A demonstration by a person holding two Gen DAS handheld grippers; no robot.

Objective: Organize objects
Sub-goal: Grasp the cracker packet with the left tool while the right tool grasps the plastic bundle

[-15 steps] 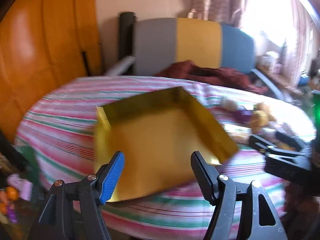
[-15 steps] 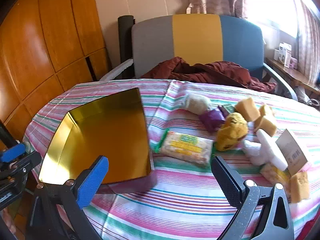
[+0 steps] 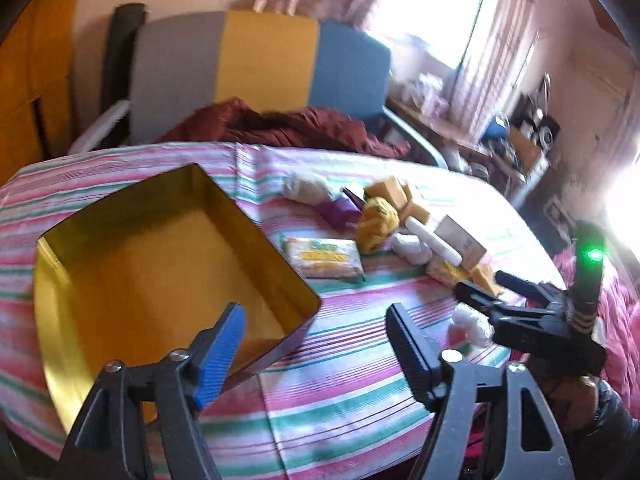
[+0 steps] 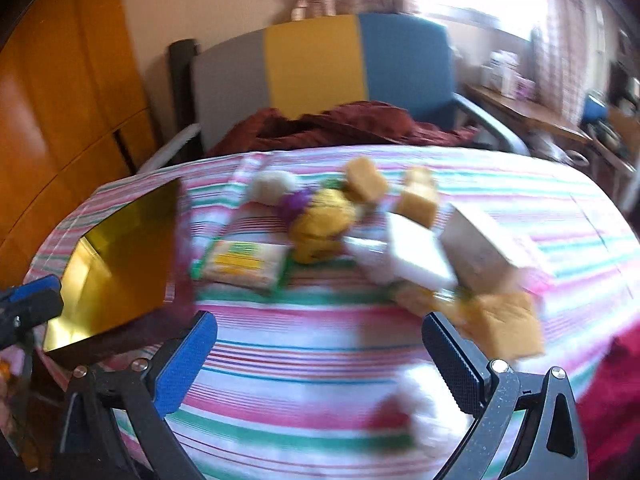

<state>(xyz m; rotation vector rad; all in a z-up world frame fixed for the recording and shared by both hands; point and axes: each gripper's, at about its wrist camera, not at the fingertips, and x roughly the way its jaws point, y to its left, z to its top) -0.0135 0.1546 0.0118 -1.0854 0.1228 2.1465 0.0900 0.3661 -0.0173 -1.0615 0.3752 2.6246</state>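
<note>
Gold tin (image 3: 160,264) (1) sits beside 1 noodle packet (image 3: 324,258); both grippers' fingers spread, holding nothing.

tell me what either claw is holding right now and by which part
Nothing is held. The left claw and the right claw are both open, with only striped tablecloth between their fingers.

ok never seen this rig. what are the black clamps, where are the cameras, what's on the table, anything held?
No robot arm here: a person holds a two-finger claw in each hand, each with a fisheye camera looking along its fingers. One picture is from the left claw, the other from the right claw. Both are open and hold nothing. On the striped tablecloth sits an empty gold tin, beside it a noodle packet, yellow sponges, a small box and soft toys. The right-hand picture is blurred.
</note>
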